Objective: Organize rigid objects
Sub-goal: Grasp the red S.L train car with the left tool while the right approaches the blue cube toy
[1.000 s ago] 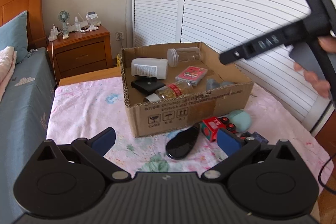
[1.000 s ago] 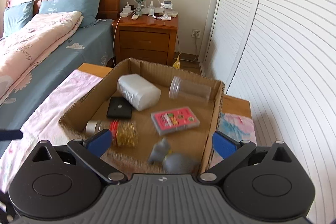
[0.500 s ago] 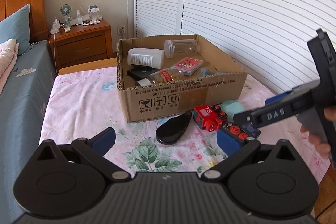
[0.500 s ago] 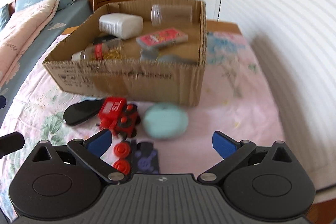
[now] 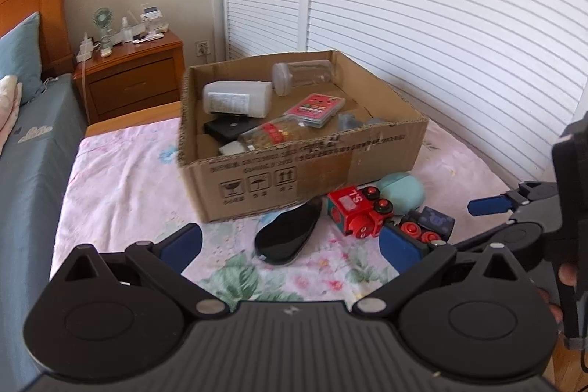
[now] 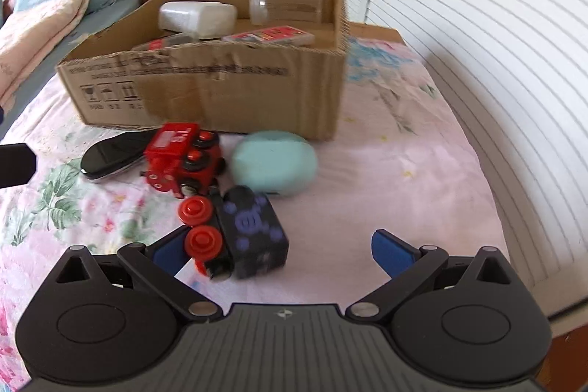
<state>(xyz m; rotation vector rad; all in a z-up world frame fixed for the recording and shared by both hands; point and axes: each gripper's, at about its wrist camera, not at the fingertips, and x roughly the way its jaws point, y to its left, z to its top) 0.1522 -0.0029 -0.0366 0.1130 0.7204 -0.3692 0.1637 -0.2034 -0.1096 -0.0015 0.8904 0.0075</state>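
A cardboard box (image 5: 312,164) (image 6: 228,90) on the floral tablecloth holds a white container (image 5: 235,98), a clear jar (image 5: 301,74), a pill bottle (image 5: 272,135), a card pack (image 5: 316,107) and a black case (image 5: 228,129). In front of it lie a black oval object (image 5: 286,237) (image 6: 110,153), a red toy train (image 5: 356,214) (image 6: 180,160), a dark toy car with red wheels (image 5: 426,225) (image 6: 239,230) and a teal oval case (image 5: 402,191) (image 6: 273,162). My right gripper (image 6: 283,252) is open, low over the dark toy car. My left gripper (image 5: 290,245) is open above the black oval object.
A wooden nightstand (image 5: 128,76) with a small fan and clutter stands behind the table. A bed with blue sheet (image 5: 25,171) lies to the left. White louvred doors (image 5: 441,24) close the right side. A hand (image 5: 566,278) holds the right gripper at the table's right edge.
The right gripper has come down from over the box to the toys in front of it. The left gripper has drawn back slightly and stays open.
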